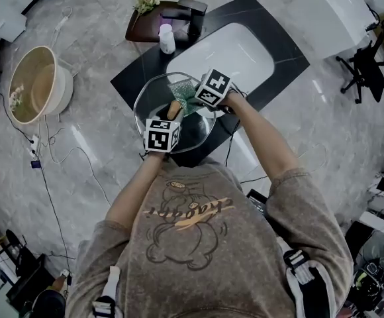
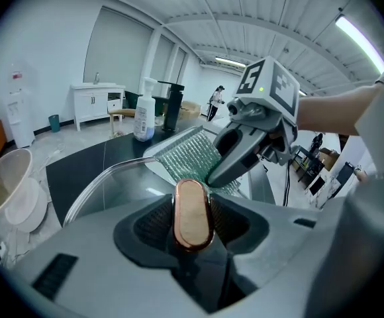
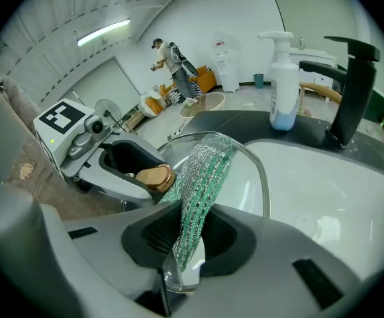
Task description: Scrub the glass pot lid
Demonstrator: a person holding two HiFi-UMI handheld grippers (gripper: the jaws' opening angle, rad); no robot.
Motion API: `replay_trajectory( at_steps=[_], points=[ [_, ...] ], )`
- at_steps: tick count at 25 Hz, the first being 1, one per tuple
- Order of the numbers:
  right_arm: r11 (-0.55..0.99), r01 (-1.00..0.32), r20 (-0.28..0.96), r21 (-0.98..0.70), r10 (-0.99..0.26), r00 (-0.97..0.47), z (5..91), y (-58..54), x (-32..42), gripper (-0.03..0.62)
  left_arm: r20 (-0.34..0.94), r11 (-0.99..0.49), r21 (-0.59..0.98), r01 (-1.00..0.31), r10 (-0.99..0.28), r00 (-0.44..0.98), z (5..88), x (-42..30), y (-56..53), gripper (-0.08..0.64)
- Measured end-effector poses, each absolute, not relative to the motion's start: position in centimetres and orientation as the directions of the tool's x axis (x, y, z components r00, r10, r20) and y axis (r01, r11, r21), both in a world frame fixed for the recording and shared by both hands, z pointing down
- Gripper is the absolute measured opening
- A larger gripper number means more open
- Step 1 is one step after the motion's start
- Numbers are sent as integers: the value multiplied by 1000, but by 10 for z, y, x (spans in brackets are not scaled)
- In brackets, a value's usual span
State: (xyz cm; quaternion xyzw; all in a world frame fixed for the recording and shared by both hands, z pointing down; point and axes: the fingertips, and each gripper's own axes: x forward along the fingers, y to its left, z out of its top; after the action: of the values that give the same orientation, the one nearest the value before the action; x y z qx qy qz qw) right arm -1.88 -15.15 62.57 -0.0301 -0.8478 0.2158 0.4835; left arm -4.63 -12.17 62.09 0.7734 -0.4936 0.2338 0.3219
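Note:
The glass pot lid (image 1: 149, 97) is held tilted over the near end of the sink. My left gripper (image 1: 171, 113) is shut on its copper-rimmed wooden knob (image 2: 192, 214), which stands between the jaws in the left gripper view. My right gripper (image 3: 188, 245) is shut on a green and silver scrubbing cloth (image 3: 204, 177). The cloth (image 2: 191, 156) lies flat against the lid's glass, just beyond the knob (image 3: 153, 176). The lid's metal rim (image 3: 261, 171) curves behind the cloth. The two grippers face each other, close together across the lid.
A white sink basin (image 1: 226, 53) sits in a black counter (image 1: 279, 53), with a black faucet (image 3: 352, 91) and a soap pump bottle (image 3: 283, 91) at its far end. A round tub (image 1: 37, 85) and cables (image 1: 51, 152) lie on the floor at the left.

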Motion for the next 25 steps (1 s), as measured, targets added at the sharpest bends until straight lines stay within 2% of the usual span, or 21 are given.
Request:
replay_trajectory(
  at_steps=[20,25],
  points=[
    [811,-459,795,-361,10,-607,622,-104,8,86,724,-372,295,-880,-514,460,623,-41,-119,184],
    [769,-507,790,-389,-3,-613,623,-92,10,86,737,-386,306,-870,-483,473,623,-41,-119,186]
  ],
)
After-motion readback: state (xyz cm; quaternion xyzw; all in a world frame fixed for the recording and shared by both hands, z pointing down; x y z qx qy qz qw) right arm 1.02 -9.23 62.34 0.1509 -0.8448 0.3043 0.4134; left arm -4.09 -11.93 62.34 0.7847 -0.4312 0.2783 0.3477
